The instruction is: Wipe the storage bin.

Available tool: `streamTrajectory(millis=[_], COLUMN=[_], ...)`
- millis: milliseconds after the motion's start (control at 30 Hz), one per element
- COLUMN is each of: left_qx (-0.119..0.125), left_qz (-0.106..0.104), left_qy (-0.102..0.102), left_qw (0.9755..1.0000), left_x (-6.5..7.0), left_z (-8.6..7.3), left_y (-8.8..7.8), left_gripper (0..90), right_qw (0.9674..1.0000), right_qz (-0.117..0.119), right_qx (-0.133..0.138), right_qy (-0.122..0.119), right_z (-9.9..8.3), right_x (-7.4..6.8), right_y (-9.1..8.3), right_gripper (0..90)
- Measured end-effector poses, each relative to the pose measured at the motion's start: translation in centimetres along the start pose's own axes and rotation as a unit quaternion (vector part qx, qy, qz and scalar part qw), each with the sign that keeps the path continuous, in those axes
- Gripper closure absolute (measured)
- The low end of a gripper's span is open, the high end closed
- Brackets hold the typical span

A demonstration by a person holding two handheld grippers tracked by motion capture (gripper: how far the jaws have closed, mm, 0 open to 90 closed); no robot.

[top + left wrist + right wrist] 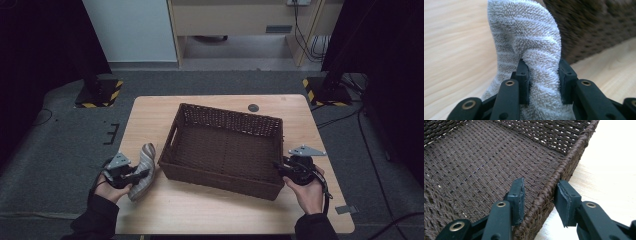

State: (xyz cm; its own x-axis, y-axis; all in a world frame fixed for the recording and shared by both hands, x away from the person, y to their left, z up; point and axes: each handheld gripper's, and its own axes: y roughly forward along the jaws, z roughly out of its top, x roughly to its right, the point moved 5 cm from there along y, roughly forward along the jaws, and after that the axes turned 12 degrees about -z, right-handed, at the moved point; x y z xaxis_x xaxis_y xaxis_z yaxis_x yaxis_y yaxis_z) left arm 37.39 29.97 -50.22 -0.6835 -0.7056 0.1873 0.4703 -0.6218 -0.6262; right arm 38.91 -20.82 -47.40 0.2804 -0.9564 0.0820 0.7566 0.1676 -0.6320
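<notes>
A fluffy grey striped towel (146, 155) stands bunched on the wooden table (210, 210), just left of a brown wicker basket (227, 116). My left gripper (142, 175) is shut on the towel's lower part. In the left gripper view both pads of this gripper (543, 75) press into the towel (524, 32), with the basket's outer wall (594, 27) close behind. My right gripper (276, 167) sits at the basket's near right corner. Its jaws (540, 192) straddle the rim (574, 147), one pad inside and one outside, closed on it. The basket holds nothing.
The basket lies slightly skewed in the table's middle. A round dark grommet (253, 107) sits near the table's far edge. A small grey tag (346, 209) lies at the near right corner. Black stands with striped bases (100, 95) (325, 92) stand on the floor beyond.
</notes>
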Motion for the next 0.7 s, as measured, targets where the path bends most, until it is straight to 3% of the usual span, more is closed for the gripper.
streamTrajectory(millis=[33,133,300,433,567,700], left_qx=[-0.001,-0.01,-0.039,-0.042,-0.035,-0.005], left_qz=[0.019,0.038,0.05,0.051,0.054,0.051], left_qy=[-0.008,-0.02,-0.036,-0.037,-0.036,-0.039], left_qw=[0.9998,0.999,0.9973,0.9971,0.9973,0.9979], left_x=[-0.6,-1.4,-2.2,-2.2,-2.0,-2.0], left_z=[-0.2,-0.6,-2.0,-2.2,-2.0,-1.3], left_y=[-0.7,-0.9,0.2,1.0,1.1,0.2], left_gripper=[66.4,66.3,65.8,62.4,56.5,48.3], right_qw=[1.0,1.0,1.0,1.0,1.0,1.0], right_qz=[0.001,0.002,0.003,0.003,0.002,0.003], right_qx=[-0.001,0.0,0.0,0.001,0.0,0.001], right_qy=[0.001,0.0,0.002,0.002,0.002,0.0], right_z=[0.0,0.0,0.1,0.1,0.1,0.1], right_x=[0.0,0.1,0.1,0.1,0.1,0.1], right_y=[0.0,0.1,0.1,0.1,0.1,0.1], right_gripper=[60.6,60.5,60.5,60.4,60.2,60.2])
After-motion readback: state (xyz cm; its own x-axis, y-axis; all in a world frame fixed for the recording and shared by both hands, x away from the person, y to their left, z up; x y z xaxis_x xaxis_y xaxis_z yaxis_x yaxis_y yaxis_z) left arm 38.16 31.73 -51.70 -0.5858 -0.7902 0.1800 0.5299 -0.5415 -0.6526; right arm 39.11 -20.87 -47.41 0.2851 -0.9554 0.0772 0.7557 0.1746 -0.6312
